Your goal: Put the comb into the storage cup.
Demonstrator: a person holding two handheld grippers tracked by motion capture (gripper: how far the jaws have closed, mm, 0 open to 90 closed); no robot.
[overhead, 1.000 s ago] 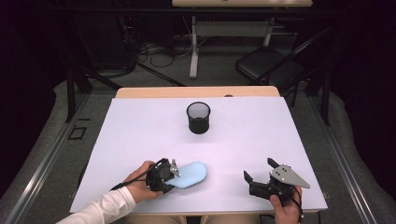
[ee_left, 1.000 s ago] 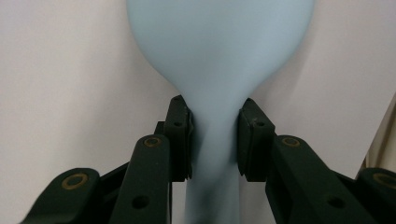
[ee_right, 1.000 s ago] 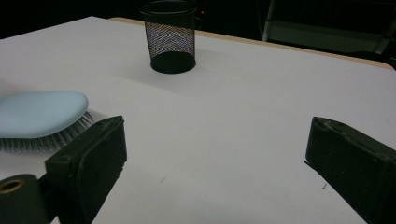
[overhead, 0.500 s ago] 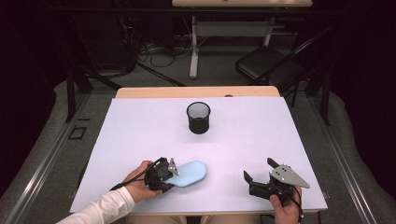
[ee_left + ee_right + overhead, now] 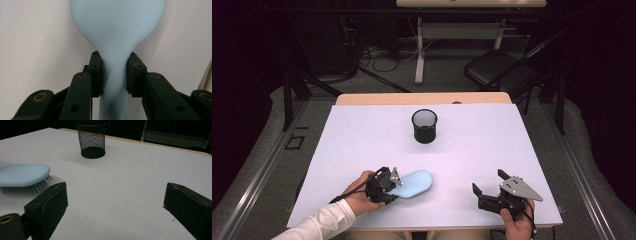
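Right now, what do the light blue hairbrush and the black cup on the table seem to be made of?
The hairbrush looks like moulded plastic with a smooth matte back and no visible seams; its thin bristles may be plastic or metal, too fine to tell. The cup seems to be black wire mesh, probably metal: light passes through its wall, and its base is solid and dark.

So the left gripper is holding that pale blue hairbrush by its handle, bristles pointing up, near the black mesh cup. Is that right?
Not quite: the hairbrush lies bristles down, as the right gripper view shows. The left gripper does hold its handle, with the black mesh cup farther up the table.
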